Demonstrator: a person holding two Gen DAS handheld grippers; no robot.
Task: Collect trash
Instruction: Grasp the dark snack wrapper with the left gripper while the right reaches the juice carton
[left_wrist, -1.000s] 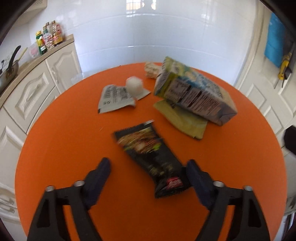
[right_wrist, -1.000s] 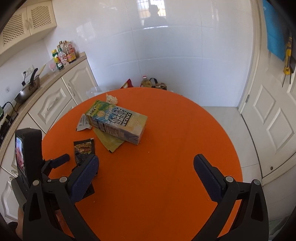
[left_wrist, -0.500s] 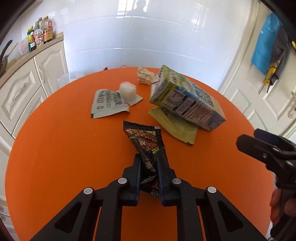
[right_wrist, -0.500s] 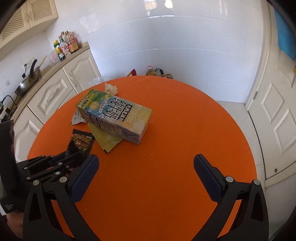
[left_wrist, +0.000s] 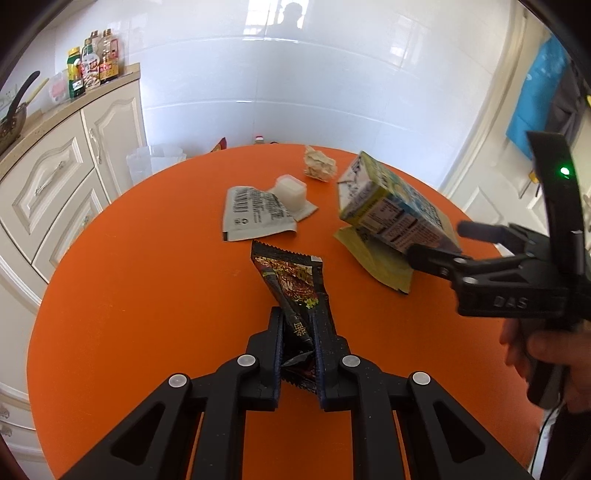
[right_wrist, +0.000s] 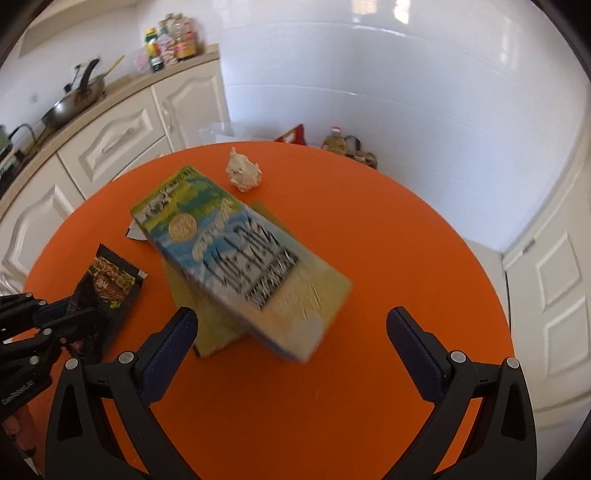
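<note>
My left gripper (left_wrist: 298, 325) is shut on a black snack wrapper (left_wrist: 291, 280) and holds its near end just above the round orange table (left_wrist: 147, 295). The wrapper also shows in the right wrist view (right_wrist: 107, 291). My right gripper (right_wrist: 291, 332) is open, its fingers either side of the near end of a milk carton (right_wrist: 243, 254) that lies on a yellow wrapper (right_wrist: 210, 325). The carton (left_wrist: 395, 210) and the right gripper (left_wrist: 443, 243) show at the right of the left wrist view. A white wrapper (left_wrist: 255, 214), a small white cup (left_wrist: 291, 190) and a crumpled paper ball (left_wrist: 319, 168) lie further back.
Cream cabinets (left_wrist: 55, 184) with a counter, bottles (left_wrist: 92, 66) and a pan (right_wrist: 70, 107) stand to the left. A white tiled wall is behind the table. A clear plastic container (left_wrist: 155, 162) stands past the far edge. A white door (right_wrist: 554, 295) is at the right.
My left gripper has closed on the black wrapper and lifted its near end. My right gripper has moved in toward the milk carton and stays open.
</note>
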